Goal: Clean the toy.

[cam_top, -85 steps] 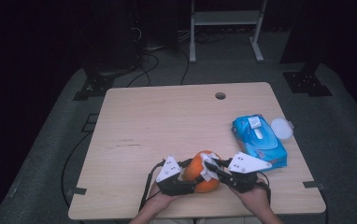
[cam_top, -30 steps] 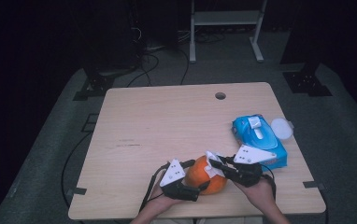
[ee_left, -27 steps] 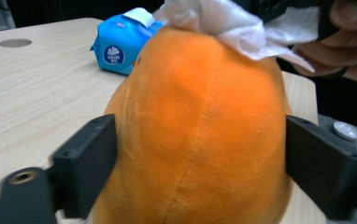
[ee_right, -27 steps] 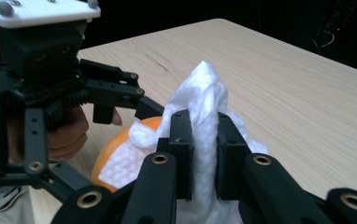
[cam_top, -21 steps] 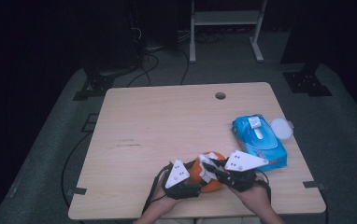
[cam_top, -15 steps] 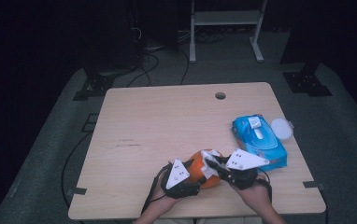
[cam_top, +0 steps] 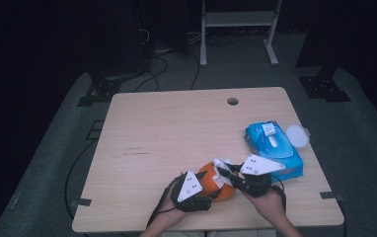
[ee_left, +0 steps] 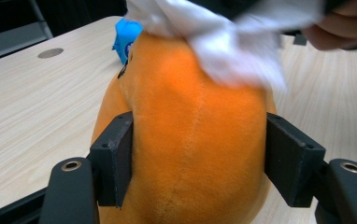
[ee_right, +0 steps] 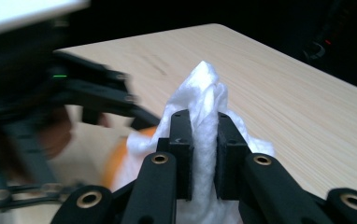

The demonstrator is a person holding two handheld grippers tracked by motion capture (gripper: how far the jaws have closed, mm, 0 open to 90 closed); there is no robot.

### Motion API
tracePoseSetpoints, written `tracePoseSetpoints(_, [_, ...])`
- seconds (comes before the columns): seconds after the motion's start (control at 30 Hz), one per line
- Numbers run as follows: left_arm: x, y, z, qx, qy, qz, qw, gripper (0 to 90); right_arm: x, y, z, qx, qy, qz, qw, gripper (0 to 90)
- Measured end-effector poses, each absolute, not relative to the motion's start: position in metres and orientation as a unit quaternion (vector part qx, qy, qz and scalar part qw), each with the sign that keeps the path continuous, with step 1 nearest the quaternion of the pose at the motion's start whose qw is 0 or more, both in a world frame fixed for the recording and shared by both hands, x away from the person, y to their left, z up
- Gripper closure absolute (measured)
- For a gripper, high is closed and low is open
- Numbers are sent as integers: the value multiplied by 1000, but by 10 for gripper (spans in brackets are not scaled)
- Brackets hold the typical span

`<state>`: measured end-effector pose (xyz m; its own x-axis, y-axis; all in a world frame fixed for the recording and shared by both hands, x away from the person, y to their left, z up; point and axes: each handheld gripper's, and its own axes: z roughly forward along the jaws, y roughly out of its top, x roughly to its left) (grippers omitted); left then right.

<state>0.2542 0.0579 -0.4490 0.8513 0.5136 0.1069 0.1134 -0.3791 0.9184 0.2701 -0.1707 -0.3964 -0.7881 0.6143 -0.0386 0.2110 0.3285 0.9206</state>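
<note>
An orange plush toy lies near the table's front edge. My left gripper grips it from the left. In the left gripper view the two pads press into the sides of the toy. Those jaws have just been closing on the toy and then eased slightly, with the toy still squeezed between them. My right gripper comes in from the right, shut on a crumpled white wipe that rests on the toy's top. The right gripper view shows the wipe pinched between the pads.
A blue pack of wipes lies to the right of the hands, with a white round lid beside it. The wooden table has a cable hole at the back. Dark floor, cables and a metal stand lie beyond.
My right gripper with the wipe has shifted a little to the left over the toy's top. The left gripper has stayed at the toy's left side.
</note>
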Motion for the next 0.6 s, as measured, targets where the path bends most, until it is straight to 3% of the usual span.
tracePoseSetpoints(0.13, [255,58,-449,811,185,184,524,309,277,-181,-399,287,784,521,177,790])
tracePoseSetpoints(0.37, [251,54,-449,819,172,194,512,311,265,-162,-394,249,802,509,190,790])
tracePoseSetpoints(0.6, [262,66,-449,800,209,151,541,329,280,-187,-404,299,779,521,179,792])
